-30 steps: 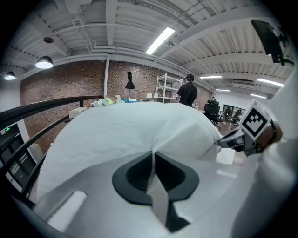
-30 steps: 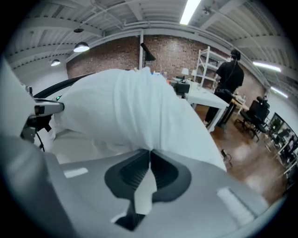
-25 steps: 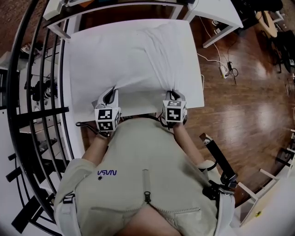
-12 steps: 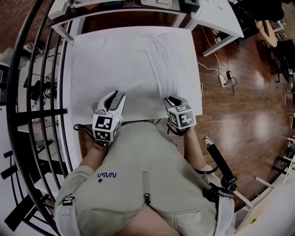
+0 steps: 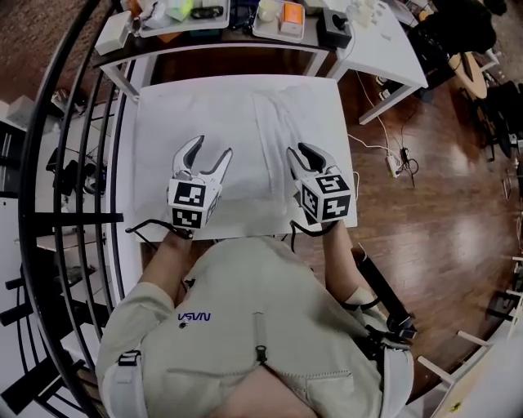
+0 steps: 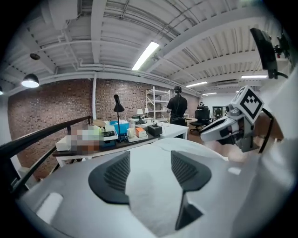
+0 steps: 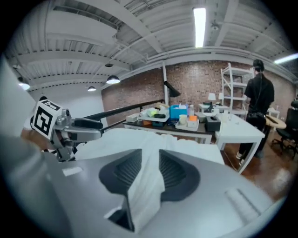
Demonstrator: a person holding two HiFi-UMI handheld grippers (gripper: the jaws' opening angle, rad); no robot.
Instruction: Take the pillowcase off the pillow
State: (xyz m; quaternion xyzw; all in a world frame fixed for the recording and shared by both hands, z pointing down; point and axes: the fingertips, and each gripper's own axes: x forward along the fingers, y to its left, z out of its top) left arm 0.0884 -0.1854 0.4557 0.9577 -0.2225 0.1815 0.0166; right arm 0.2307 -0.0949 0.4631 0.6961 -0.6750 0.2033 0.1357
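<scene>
left gripper [image 5: 210, 148]: ahead of torso, tipped slightly down, jaws just opening, wide apart, nothing pinched | right gripper [image 5: 297, 151]: level beside it, jaws just opening, pillowcase [image 7: 148, 183] fold loose between them

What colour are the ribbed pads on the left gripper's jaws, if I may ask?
Black pads, clearest in the left gripper view.

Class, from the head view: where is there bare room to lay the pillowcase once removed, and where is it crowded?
The pillow fills nearly the whole work table, so hardly there. Free: the near end of the white side table, right of the far table, which is crowded with trays.
</scene>
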